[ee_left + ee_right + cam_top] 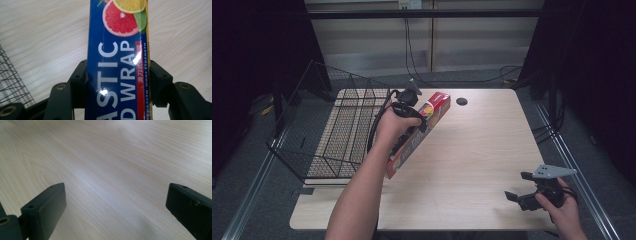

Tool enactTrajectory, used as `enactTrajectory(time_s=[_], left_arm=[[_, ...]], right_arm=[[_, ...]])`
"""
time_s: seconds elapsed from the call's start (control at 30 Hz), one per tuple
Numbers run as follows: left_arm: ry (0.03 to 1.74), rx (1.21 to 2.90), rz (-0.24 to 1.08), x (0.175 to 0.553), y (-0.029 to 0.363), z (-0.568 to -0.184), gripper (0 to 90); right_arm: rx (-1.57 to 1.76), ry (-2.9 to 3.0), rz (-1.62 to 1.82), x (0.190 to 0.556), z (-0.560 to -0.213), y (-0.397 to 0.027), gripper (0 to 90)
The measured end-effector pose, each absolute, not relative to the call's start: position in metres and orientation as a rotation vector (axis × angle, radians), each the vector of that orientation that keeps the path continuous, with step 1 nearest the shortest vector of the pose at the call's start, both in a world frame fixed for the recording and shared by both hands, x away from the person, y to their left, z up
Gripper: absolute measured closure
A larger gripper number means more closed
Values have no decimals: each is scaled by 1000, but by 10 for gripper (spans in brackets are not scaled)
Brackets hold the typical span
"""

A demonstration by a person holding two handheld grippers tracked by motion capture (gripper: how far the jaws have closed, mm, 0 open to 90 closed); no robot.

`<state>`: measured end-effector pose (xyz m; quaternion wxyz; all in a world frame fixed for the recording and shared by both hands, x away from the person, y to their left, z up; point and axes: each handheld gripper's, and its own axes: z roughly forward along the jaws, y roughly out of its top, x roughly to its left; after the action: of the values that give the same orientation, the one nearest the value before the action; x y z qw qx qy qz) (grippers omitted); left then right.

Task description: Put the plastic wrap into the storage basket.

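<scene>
Plastic wrap box (117, 75) tight in left claw (117, 82), above table (482, 150).

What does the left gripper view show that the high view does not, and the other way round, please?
The left gripper view alone gives the print on the plastic wrap box: white lettering, a cut grapefruit and a lemon slice, with a black jaw pressed to each long side.

The high view alone gives the right gripper, jaws apart, resting near the table's right front edge, and the dark hole at its far edge.

Both give the left gripper shut on the box, the wood tabletop and the black wire basket.
</scene>
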<state>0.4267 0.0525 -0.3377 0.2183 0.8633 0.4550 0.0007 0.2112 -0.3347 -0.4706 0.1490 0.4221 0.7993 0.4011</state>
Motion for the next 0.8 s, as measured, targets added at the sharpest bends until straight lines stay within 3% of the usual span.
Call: enactTrajectory(time_s=[0.8], left_arm=[[1357,2323,51,429,90,-302,443]], right_arm=[[1214,2303,1148,210,-470,-334,28]])
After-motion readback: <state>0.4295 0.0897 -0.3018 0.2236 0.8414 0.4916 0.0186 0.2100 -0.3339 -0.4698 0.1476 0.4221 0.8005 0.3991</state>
